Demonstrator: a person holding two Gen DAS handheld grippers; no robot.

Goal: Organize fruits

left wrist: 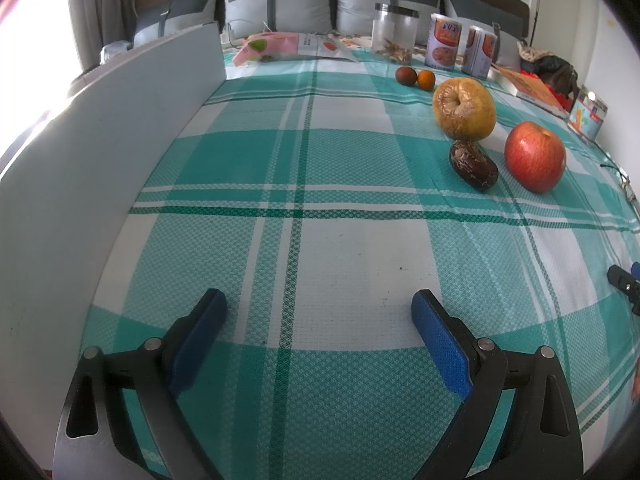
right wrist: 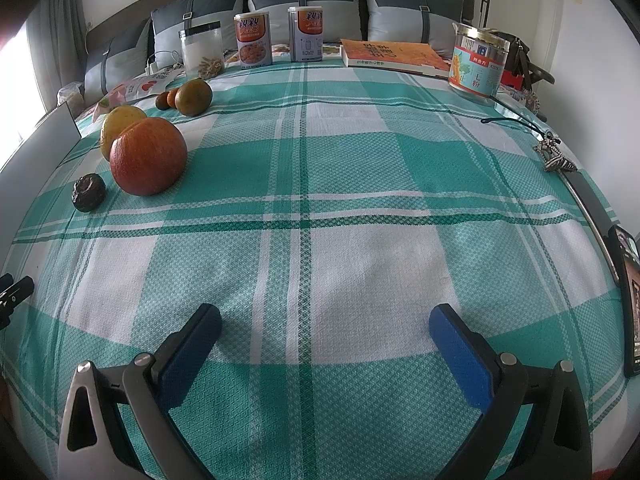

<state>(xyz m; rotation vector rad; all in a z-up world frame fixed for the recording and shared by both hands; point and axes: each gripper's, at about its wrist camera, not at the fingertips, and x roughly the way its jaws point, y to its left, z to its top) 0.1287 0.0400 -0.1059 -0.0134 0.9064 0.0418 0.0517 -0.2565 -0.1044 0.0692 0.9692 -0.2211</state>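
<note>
A red apple (left wrist: pixel 535 156), a wrinkled yellow fruit (left wrist: pixel 464 109), a dark dried date (left wrist: pixel 473 165) and two small fruits, one brown (left wrist: pixel 405 76) and one orange (left wrist: pixel 426 79), lie on the green plaid cloth, far right of my left gripper (left wrist: pixel 318 306), which is open and empty. In the right wrist view the apple (right wrist: pixel 148 155), yellow fruit (right wrist: pixel 120 120), date (right wrist: pixel 89 193), a greenish-orange citrus (right wrist: pixel 193 97) and the small fruits (right wrist: pixel 168 100) lie at the far left. My right gripper (right wrist: pixel 325 322) is open and empty.
A white board (left wrist: pixel 120 128) stands along the left edge. A clear jar (left wrist: pixel 394 36), two cans (left wrist: pixel 444 42), a book (right wrist: pixel 394 56), a printed tin (right wrist: pixel 478 62) and snack packets (left wrist: pixel 280 46) line the back. A phone (right wrist: pixel 628 300) lies at the right edge.
</note>
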